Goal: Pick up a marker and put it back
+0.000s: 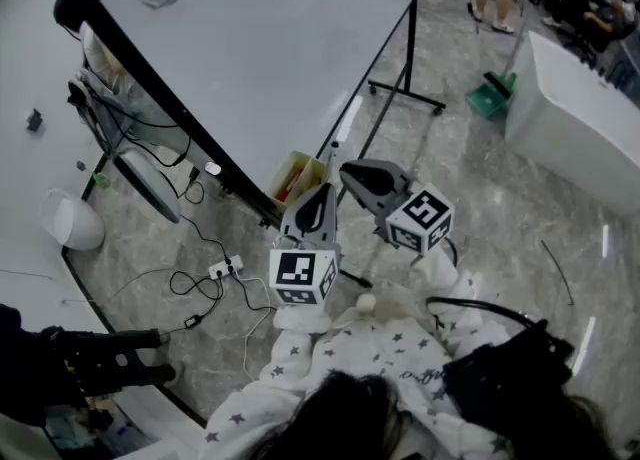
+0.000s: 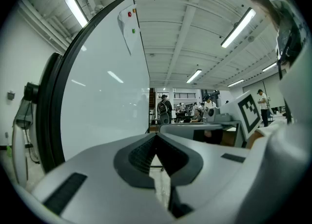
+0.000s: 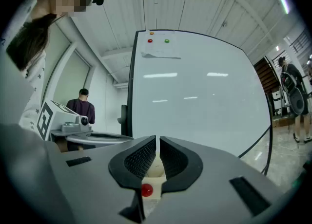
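A small yellow box (image 1: 297,178) sits at the lower edge of the large whiteboard (image 1: 250,48), with reddish marker-like things in it; I cannot tell them apart. My left gripper (image 1: 327,191) hangs just right of that box, level, its jaws together and empty (image 2: 156,136). My right gripper (image 1: 346,171) is beside it, a little further right, jaws also closed (image 3: 157,140) with only a hairline between the pads. A small red round thing (image 3: 147,189) shows low behind those pads; what it is I cannot tell. Both grippers face the whiteboard (image 3: 195,96).
Black cables and a white power strip (image 1: 225,269) lie on the floor left of me. The board's stand foot (image 1: 408,96) reaches right. A green dustpan (image 1: 490,98) and a white counter (image 1: 575,113) are at the far right. People stand in the background.
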